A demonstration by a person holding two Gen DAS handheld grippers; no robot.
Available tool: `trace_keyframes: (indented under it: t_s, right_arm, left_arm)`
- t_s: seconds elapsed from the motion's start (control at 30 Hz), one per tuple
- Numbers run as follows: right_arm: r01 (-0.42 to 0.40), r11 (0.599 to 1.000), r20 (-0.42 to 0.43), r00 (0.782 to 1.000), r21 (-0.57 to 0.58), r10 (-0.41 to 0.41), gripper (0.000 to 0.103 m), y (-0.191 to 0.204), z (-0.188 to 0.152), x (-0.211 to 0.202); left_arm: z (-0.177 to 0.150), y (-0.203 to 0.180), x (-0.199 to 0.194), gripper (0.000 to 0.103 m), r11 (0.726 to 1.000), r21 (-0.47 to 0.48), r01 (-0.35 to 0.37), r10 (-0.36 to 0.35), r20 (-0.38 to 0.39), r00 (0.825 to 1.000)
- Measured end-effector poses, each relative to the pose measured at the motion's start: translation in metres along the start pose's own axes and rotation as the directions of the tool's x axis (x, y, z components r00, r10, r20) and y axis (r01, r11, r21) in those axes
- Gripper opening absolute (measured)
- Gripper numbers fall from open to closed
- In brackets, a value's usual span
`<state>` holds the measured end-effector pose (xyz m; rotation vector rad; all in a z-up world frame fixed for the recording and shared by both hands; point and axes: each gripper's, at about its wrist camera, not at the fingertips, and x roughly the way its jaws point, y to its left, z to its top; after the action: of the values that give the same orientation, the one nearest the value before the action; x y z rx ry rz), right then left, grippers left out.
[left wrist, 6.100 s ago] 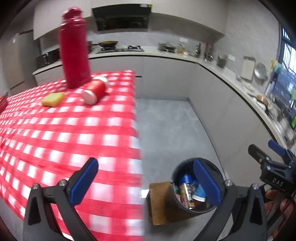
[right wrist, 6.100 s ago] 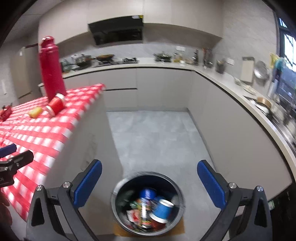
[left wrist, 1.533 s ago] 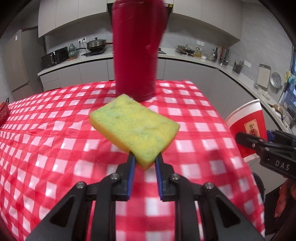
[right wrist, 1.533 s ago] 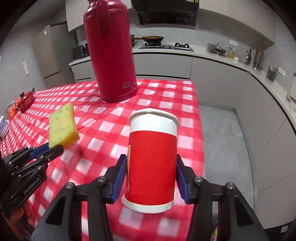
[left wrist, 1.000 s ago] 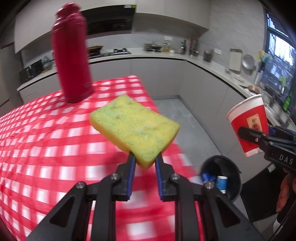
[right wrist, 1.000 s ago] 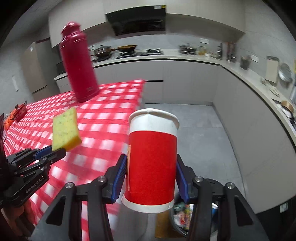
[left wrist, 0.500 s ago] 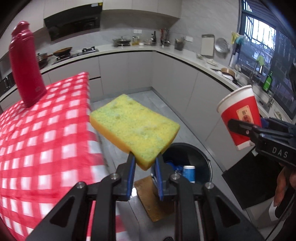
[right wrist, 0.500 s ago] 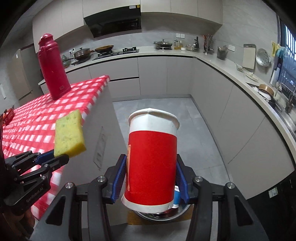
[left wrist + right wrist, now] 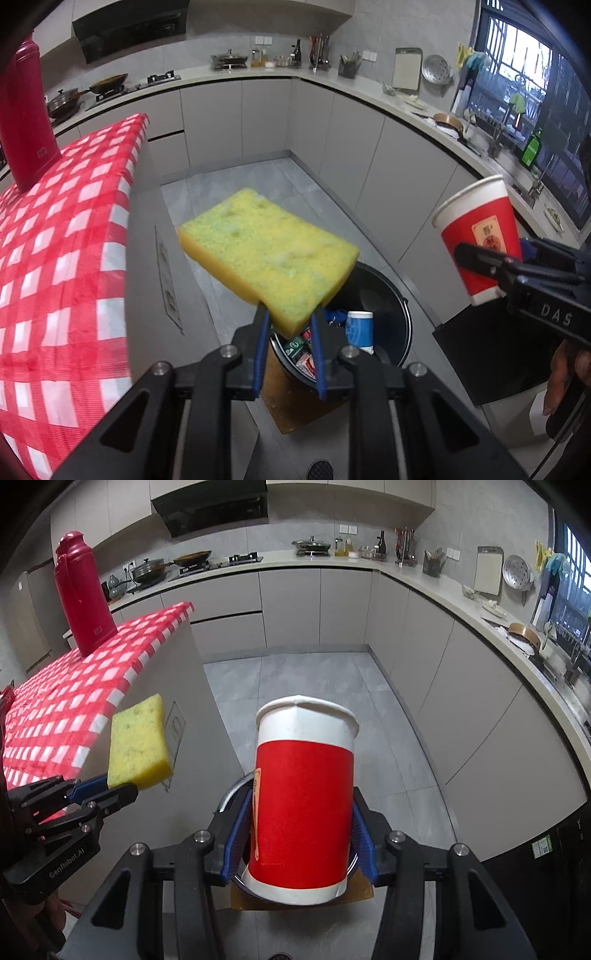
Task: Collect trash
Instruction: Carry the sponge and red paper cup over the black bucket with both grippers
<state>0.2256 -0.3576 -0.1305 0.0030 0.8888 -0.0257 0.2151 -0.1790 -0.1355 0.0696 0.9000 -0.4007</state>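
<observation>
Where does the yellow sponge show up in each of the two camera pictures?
Left wrist view: the sponge fills the centre, pinched in the left gripper.
Right wrist view: the sponge is at the left edge, standing on end.
Shared landmark: the red flask on the checked cloth.

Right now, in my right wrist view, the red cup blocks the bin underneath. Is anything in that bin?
Observer: Yes. The left wrist view shows a blue-and-white cup and small packets inside the bin.
Operator: Is the sponge over it?
Observer: In that view the sponge overlaps the bin's near rim; how high, I cannot tell.
Operator: Who holds my cup's gripper?
Observer: A person's hand shows at the lower right edge, behind the right gripper.
</observation>
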Motion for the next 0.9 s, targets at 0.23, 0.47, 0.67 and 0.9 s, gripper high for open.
trace_keyframes:
  t_s: [0.23, 0.47, 0.67, 0.9]
  right_arm:
    - [-0.003, 1.0, -0.033, 0.999, -0.007, 0.003, 0.053, -0.005, -0.013, 0.018]
    - [-0.015, 0.999, -0.087, 0.996, -0.039, 0.012, 0.054, -0.009, -0.032, 0.048]
    - [-0.037, 0.992, -0.15, 0.988, -0.117, 0.02, 0.054, -0.008, -0.05, 0.085]
    - [-0.069, 0.981, -0.197, 0.98, -0.184, 0.032, 0.055, -0.011, -0.055, 0.116]
  left_arm:
    - [-0.006, -0.004, 0.016, 0.022, 1.0, 0.004, 0.008, -0.008, -0.028, 1.0]
    - [-0.022, -0.015, 0.047, 0.022, 0.999, 0.011, 0.038, -0.036, -0.108, 0.994]
    - [-0.031, -0.022, 0.072, 0.022, 0.999, -0.006, 0.043, -0.043, -0.163, 0.986]
    - [-0.038, -0.029, 0.099, 0.022, 0.999, -0.021, 0.048, -0.051, -0.224, 0.973]
